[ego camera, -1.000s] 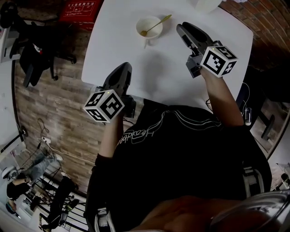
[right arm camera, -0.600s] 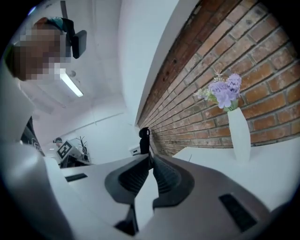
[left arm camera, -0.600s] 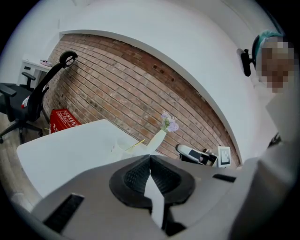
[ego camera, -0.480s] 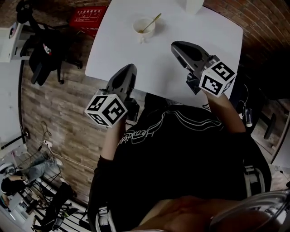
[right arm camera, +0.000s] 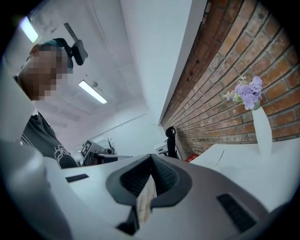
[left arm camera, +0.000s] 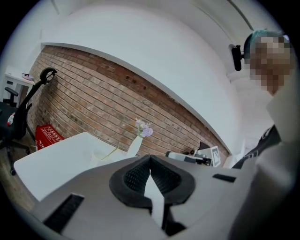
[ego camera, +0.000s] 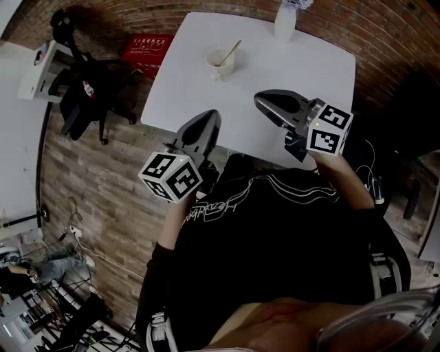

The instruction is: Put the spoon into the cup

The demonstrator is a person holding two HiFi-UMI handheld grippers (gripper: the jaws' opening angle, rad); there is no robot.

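Note:
On the white table [ego camera: 302, 75] stands a small white cup [ego camera: 221, 60] with a gold spoon [ego camera: 229, 52] leaning in it, handle up to the right. Both grippers hang over the table's near edge, well short of the cup. My left gripper [ego camera: 210, 118] is shut and holds nothing. My right gripper [ego camera: 261, 102] is also shut and empty. In the left gripper view the cup [left arm camera: 97, 157] and spoon [left arm camera: 110, 153] show faintly beyond the closed left gripper [left arm camera: 150, 158]. The right gripper [right arm camera: 151, 157] points level along the brick wall.
A white vase with purple flowers [ego camera: 284, 20] stands at the table's far edge, also seen as the vase [right arm camera: 261, 132] in the right gripper view. A black office chair [ego camera: 82, 75] and a red box [ego camera: 146, 48] sit on the wooden floor to the left.
Both grippers drew back from the cup toward the table's near edge and rose. The spoon stays in the cup. The table now looks smaller and farther.

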